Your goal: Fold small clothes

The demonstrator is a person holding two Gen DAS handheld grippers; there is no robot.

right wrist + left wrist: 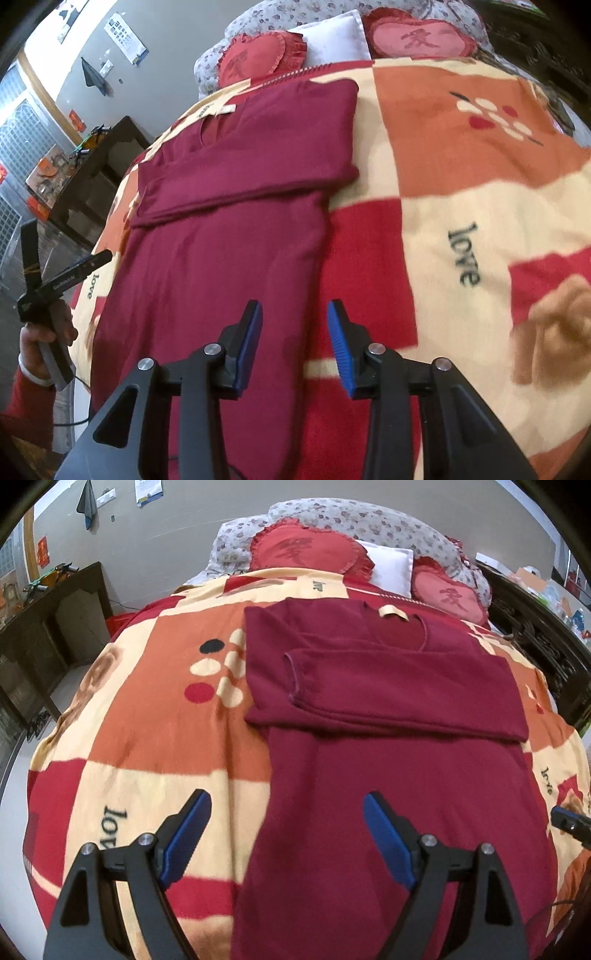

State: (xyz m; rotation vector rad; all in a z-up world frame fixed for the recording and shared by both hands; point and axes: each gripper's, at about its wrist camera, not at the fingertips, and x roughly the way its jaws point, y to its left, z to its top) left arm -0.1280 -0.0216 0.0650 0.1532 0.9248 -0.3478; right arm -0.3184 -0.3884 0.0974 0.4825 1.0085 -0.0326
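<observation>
In the left wrist view, the left tongs [286,834] stand wide apart and hold nothing, poised low over the near left edge of the maroon top [388,775]. The garment lies flat on the patterned blanket [147,720] of the bed, collar toward the pillows [391,566], with both sleeves already crossed over the chest; the uppermost sleeve [388,686] runs across with its cuff at the left. It looks like a soft, light knit, limp rather than stiff, so it should drape and sag wherever it is not supported, and it may drag on the fleecy blanket. The hem is out of sight below the frame.

In the right wrist view, the right tongs [295,343] are parted too, less widely, and empty, straddling the garment's right edge near the bottom. The left tongs [66,277] show at the far left, beyond the garment's other side. A pinch at each lower corner, catching both layers, seems the sound hold for carrying the bottom up toward the collar.
</observation>
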